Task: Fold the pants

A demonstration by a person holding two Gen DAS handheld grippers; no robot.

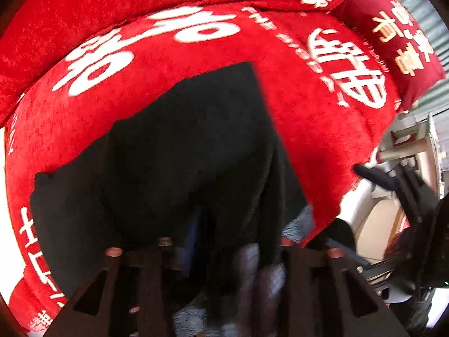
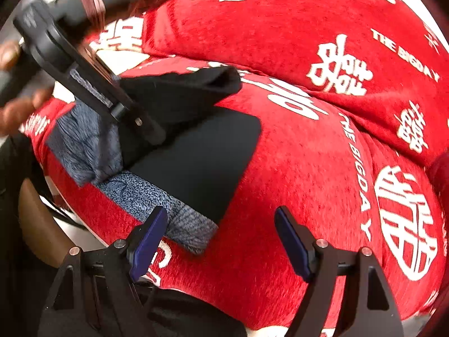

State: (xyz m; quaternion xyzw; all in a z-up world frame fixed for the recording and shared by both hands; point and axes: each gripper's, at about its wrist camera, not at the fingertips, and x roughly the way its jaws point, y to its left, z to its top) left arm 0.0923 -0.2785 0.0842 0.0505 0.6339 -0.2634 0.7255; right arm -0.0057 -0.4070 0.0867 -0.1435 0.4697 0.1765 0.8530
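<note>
- We see the black pants (image 2: 202, 157) lying on a red plush blanket (image 2: 294, 168), partly folded, with a flat layer spread on the blanket and an upper layer lifted above it.
- We hold the left gripper (image 2: 157, 136) clamped on the lifted layer of the pants; in the right wrist view its black arm runs down into the cloth, and in the left wrist view dark fabric (image 1: 196, 154) hangs right over its fingers.
- Our right gripper (image 2: 221, 224) hovers just above the blanket with its jaws spread wide and nothing between them; its blue pads (image 2: 146, 244) are smooth and flat.
- The pants look soft and matte, with a grey-blue knitted waistband (image 2: 168, 213) showing at the near edge, just beside the right gripper's left pad.
- The blanket is fuzzy, printed with white characters and lettering, and bulges in rounded mounds.
- A darker red cushion (image 1: 393, 39) with pale characters sits at the far right edge of the blanket.
</note>
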